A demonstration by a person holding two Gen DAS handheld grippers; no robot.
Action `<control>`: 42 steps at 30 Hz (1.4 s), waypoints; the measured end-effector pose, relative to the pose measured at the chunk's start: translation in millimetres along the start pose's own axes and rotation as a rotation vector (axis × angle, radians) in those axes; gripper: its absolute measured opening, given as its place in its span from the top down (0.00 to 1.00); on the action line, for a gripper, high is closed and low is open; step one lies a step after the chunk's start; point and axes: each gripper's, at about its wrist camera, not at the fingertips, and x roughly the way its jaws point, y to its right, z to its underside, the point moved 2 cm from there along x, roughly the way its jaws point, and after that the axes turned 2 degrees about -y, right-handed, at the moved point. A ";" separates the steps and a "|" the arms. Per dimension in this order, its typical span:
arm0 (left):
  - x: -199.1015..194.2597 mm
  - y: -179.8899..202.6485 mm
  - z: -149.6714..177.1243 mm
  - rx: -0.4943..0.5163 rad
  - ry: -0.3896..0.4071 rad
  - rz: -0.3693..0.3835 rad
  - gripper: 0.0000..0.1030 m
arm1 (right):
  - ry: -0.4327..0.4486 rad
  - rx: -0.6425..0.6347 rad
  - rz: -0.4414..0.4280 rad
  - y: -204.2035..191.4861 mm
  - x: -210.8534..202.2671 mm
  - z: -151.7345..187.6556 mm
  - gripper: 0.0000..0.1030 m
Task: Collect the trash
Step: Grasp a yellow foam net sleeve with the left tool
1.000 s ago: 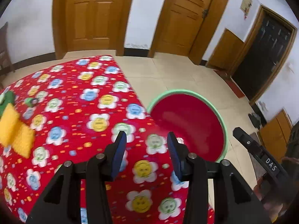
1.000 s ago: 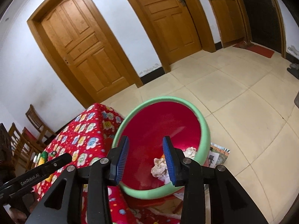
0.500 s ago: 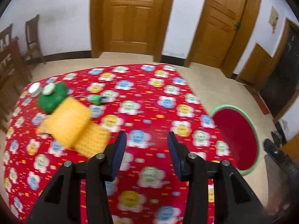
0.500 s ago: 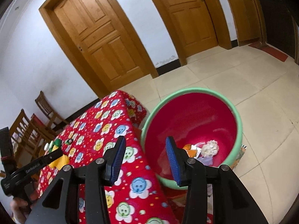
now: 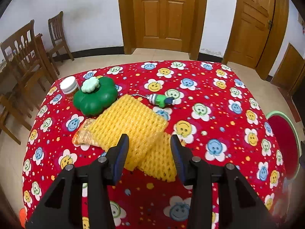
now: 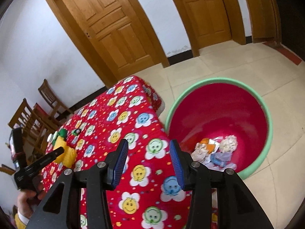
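The left tongs (image 5: pixel 148 148) stood spread and empty above the yellow foam fruit nets (image 5: pixel 133 131), which lay on the desk (image 5: pixel 219 99) over a snack wrapper (image 5: pixel 83 135), beside a green clover-shaped box (image 5: pixel 95 99), a white-capped jar (image 5: pixel 69 86) and a small green keychain toy (image 5: pixel 161 100). The right tongs (image 6: pixel 148 156), also spread and empty, hung over the desk edge beside the red basin (image 6: pixel 219 110), where crumpled trash (image 6: pixel 217 150) lay.
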 end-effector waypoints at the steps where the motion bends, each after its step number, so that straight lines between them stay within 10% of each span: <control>1: 0.6 -0.7 -0.2 0.002 0.006 0.001 0.56 | -0.009 -0.001 -0.004 -2.3 2.6 0.8 0.55; 7: 2.3 -8.3 -3.4 -0.008 0.031 0.038 0.56 | -0.046 -0.024 -0.005 -13.6 15.6 3.7 0.55; 16: -7.5 -25.0 2.4 -0.068 0.052 0.147 0.97 | -0.067 -0.070 -0.019 -35.1 24.2 5.4 0.55; 30: -52.5 -55.9 4.6 -0.120 0.139 0.184 0.99 | -0.105 -0.176 -0.075 -89.0 35.8 12.0 0.55; 35: -33.7 -68.2 -1.7 -0.159 0.095 0.159 0.47 | -0.112 -0.200 -0.082 -100.7 36.0 15.8 0.55; 42: 9.5 -77.7 -10.9 -0.213 0.023 0.155 0.46 | -0.123 -0.214 -0.076 -107.6 45.3 15.3 0.55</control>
